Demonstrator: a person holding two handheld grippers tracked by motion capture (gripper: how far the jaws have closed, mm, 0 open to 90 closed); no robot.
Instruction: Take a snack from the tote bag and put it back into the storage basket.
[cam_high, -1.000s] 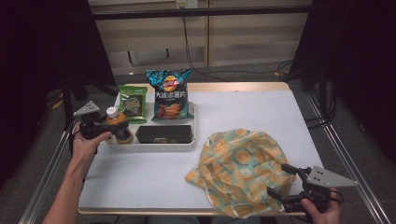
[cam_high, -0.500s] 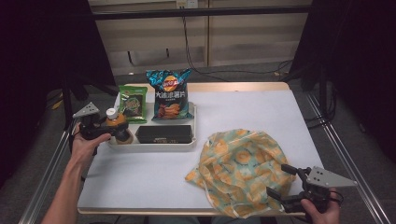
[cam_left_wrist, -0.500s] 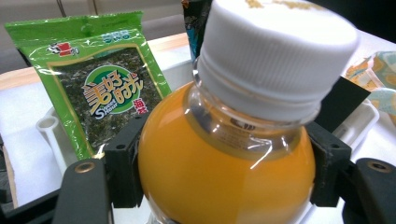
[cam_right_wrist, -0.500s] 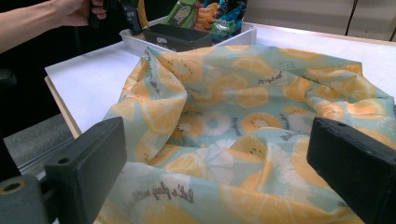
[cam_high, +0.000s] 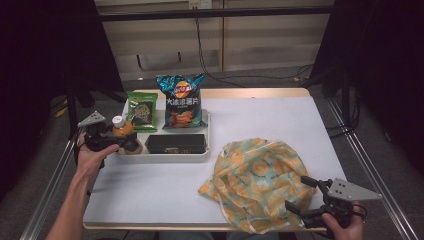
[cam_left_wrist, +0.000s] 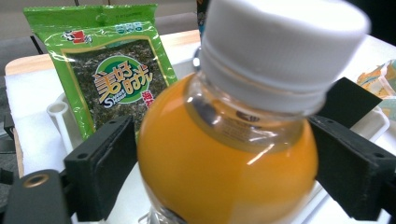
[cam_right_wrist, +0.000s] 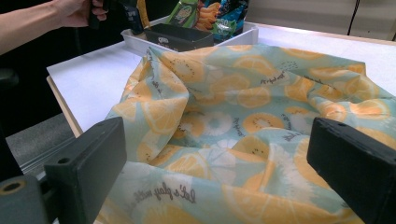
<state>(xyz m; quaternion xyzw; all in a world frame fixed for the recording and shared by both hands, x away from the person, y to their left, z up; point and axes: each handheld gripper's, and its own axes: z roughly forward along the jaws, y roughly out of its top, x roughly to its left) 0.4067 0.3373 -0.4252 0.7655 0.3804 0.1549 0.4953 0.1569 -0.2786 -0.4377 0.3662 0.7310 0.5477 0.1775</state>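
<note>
A small bottle of orange juice with a white cap stands at the left end of the white tray. My left gripper is shut on the bottle, one jaw pressed against each side of its body. A crumpled cloth bag printed with orange slices lies at the front right of the table. My right gripper is open at the bag's near edge, its jaws wide apart over the fabric and holding nothing.
The tray also holds a green seaweed packet, a blue bag of chips and a black box. White tabletop lies between tray and bag. Metal rails run along both table sides.
</note>
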